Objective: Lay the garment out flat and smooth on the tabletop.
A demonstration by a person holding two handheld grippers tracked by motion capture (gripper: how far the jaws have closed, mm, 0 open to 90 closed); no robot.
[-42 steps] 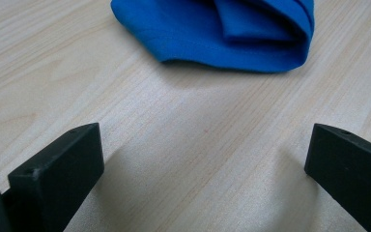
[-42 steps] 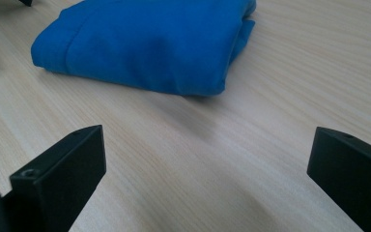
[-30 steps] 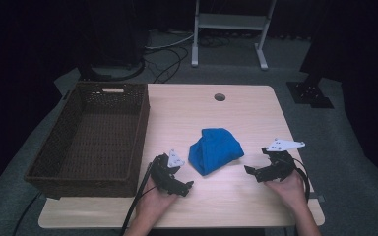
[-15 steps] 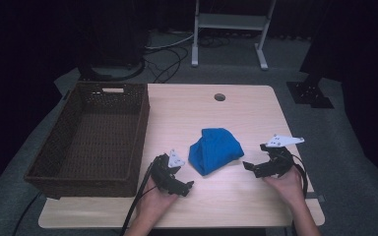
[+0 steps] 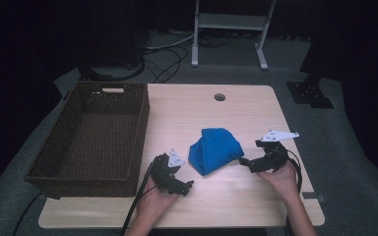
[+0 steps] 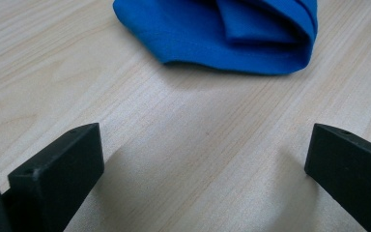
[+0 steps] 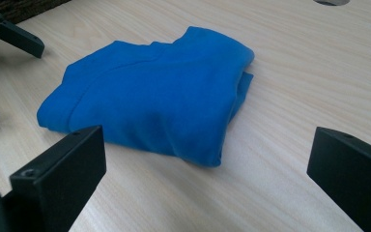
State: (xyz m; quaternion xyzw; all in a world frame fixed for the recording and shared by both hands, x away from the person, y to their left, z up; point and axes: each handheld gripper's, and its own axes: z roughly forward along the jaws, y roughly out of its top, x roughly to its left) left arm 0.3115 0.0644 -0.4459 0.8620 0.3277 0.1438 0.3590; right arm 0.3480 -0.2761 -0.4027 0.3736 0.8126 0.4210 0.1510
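Note:
A folded blue cloth (image 5: 214,154) lies on the light wooden table (image 5: 226,118), between my two grippers. My left gripper (image 5: 181,184) rests low at the cloth's near-left side, open, with only bare tabletop between its jaws. In the left gripper view the blue cloth (image 6: 232,34) is a short way ahead of the jaws. My right gripper (image 5: 246,163) is open at the cloth's right edge, pointing at it. The right gripper view has the blue cloth (image 7: 159,96) just beyond the jaws, apart from them, and the left gripper's jaw tips (image 7: 20,37) at the far left.
A dark wicker basket (image 5: 54,169) stands along the table's left side, its inside bare. A round cable hole (image 5: 219,97) sits near the table's far edge. Beyond the table are cables on the floor and a metal stand (image 5: 229,29).
My right gripper has edged left toward the cloth. The left gripper and the cloth have hardly moved.

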